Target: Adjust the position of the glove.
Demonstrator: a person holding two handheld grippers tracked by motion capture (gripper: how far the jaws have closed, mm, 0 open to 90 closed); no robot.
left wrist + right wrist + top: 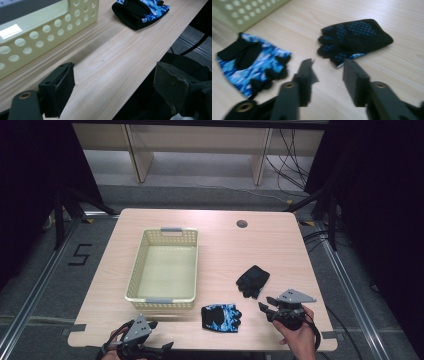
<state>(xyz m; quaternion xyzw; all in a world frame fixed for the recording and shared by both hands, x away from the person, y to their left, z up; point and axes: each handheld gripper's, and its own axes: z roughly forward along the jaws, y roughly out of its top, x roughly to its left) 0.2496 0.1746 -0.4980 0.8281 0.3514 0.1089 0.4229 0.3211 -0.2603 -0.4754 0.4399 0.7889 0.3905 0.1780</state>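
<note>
The table [220, 245] was a pale wood-grain slab with rounded corners and a small round cable hole near its far edge. On its left half stood a cream plastic basket [135, 275], rectangular, its walls pierced with rows of round holes and a grey handle at each end. Just beside the basket's near right corner lay a blue camouflage fingerless glove [220, 317], soft fabric with black cuff and finger stubs. Near it, farther right, lay a black glove [253, 280], palm side studded with blue grip dots. The right gripper [268, 308] pointed at the black glove, jaws parted and holding nothing, just short of its fingers. The left gripper [161, 339] hung at the table's near edge, jaws spread wide and bare, their black pads scuffed.
</note>
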